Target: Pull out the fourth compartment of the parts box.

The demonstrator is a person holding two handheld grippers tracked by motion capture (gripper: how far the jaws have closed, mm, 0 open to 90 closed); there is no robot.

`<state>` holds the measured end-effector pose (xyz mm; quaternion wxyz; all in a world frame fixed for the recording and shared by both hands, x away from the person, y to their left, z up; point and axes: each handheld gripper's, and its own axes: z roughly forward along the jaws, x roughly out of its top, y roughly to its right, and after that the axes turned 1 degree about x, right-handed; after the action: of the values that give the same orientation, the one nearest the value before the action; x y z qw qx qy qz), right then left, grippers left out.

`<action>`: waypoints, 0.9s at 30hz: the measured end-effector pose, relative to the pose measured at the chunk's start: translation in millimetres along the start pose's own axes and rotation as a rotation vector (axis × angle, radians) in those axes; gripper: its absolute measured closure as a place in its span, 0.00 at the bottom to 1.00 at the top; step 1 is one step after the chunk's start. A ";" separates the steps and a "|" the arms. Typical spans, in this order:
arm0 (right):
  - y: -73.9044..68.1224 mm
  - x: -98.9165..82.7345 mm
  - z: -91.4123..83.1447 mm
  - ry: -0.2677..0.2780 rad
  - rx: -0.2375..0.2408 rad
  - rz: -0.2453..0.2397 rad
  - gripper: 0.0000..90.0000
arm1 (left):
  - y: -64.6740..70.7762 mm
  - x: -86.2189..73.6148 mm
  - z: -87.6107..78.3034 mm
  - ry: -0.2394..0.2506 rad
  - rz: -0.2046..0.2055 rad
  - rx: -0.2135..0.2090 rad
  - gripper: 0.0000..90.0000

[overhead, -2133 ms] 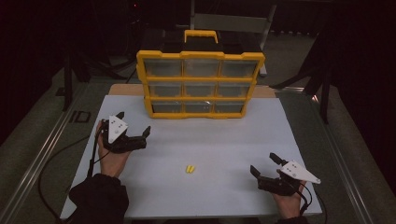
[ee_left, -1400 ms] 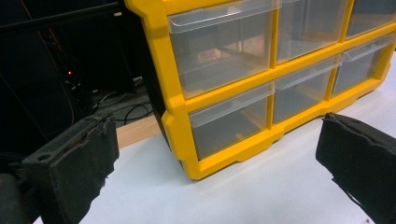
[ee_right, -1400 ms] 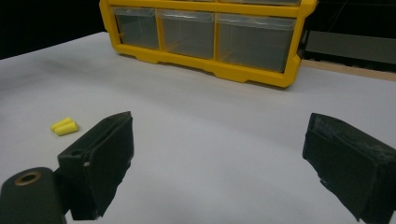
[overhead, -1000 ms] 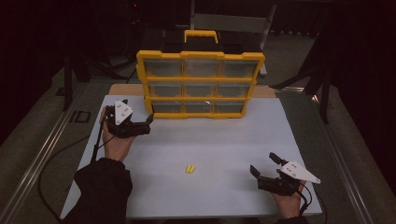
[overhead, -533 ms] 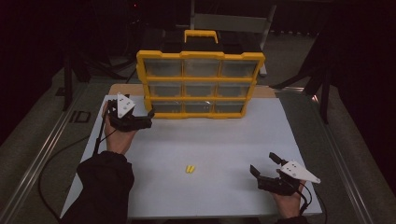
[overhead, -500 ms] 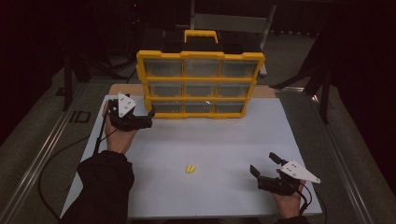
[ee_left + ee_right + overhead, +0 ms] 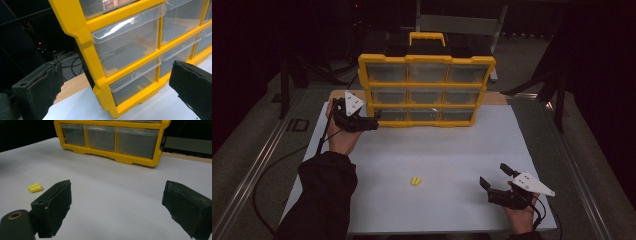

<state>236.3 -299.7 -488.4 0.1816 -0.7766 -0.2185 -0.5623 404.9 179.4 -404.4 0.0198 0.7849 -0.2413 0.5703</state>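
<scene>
Left gripper (image 7: 373, 121) is up at the cabinet's (image 7: 427, 90) bottom-left corner, jaws wide apart with nothing between them. In the left gripper view the jaws straddle that corner: one sits off the cabinet's side over the wooden edge and dark floor, the other in front of the lower drawers. Whether either jaw touches the frame is hard to tell; the high view is too dim and small there.

Right gripper (image 7: 495, 181) rests low on the sheet (image 7: 452, 150) at the near right, jaws wide open, empty. Hand (image 7: 519, 217) is cut off by the bottom edge.

Yellow pieces (image 7: 415, 181) lie on the sheet, front centre, between the two grippers and well apart from both. They look like two small plugs side by side, touching; the right gripper view puts them (image 7: 35, 187) left of its left jaw. Exact type can't be made out.

Drawers (image 7: 127, 45) are clear plastic, all look closed; contents not readable through glare. Top row is cut off in both gripper views. Surroundings of the table are too dark to read.
</scene>
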 end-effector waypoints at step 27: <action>0.0 0.1 0.1 0.001 0.003 -0.001 0.10 | 0.4 32.6 16.6 -0.093 0.204 0.115 0.00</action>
<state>236.4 -299.6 -488.3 0.1825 -0.7758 -0.2197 -0.5626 427.0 162.3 -380.8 -0.0944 0.7818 -0.2875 0.5452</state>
